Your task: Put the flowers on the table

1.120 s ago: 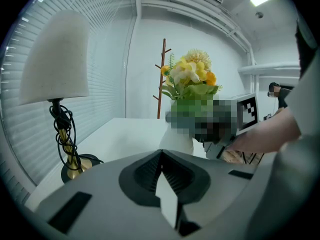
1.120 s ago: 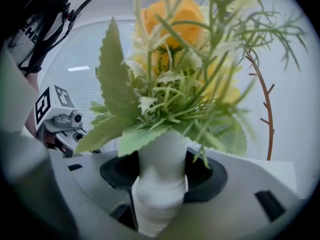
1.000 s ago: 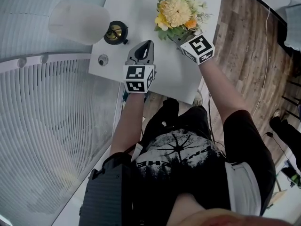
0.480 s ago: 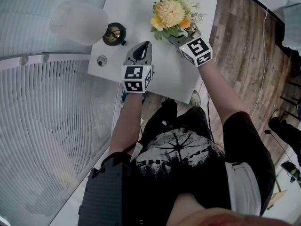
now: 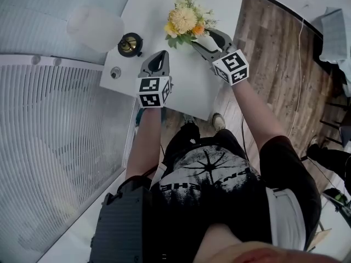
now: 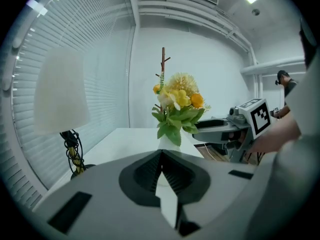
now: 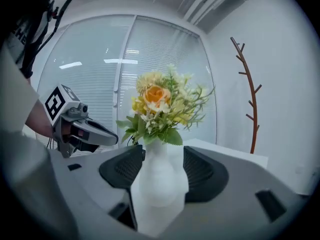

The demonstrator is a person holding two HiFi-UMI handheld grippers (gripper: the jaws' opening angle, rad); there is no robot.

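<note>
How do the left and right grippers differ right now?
The left gripper has jaws shut and empty; the right gripper has them wide, just closing slightly, around the white vase without pressing it. The left gripper is clear of the flowers; the right gripper reaches them. Both hang over the white table.

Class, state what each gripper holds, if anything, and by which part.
Apparently nothing. The vase stands on the table between the right gripper jaws, just opened, then eased in. The left gripper is shut, empty.

White-shaded lamp (image 5: pixel 94 27) beside window blinds (image 5: pixel 55 147)
</note>
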